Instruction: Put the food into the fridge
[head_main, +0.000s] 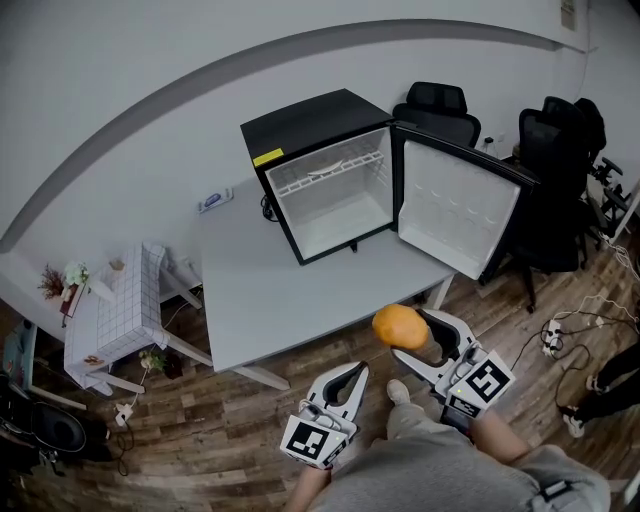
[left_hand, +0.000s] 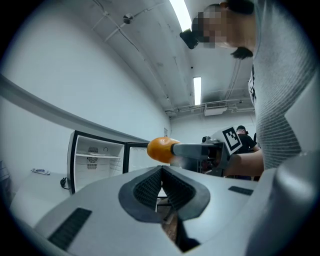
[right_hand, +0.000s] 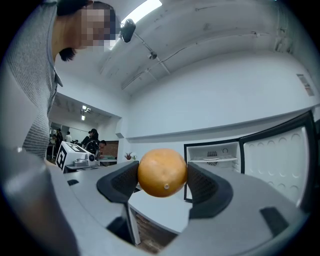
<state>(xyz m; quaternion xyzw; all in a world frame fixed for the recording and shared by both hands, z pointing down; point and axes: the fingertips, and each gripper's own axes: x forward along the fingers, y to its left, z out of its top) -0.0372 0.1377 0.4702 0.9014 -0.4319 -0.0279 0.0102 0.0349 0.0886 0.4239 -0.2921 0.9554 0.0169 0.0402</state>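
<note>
Orange (right_hand: 162, 172), round with dimpled skin, pinched between the ribbed jaws of the right gripper (head_main: 410, 338), near the grey counter (head_main: 260, 290) front edge. Left gripper (left_hand: 161, 172) jaws pressed together, empty. Black fridge (head_main: 300, 130) on counter, door (head_main: 455, 210) open, white interior, wire shelf (head_main: 330, 172)
</note>
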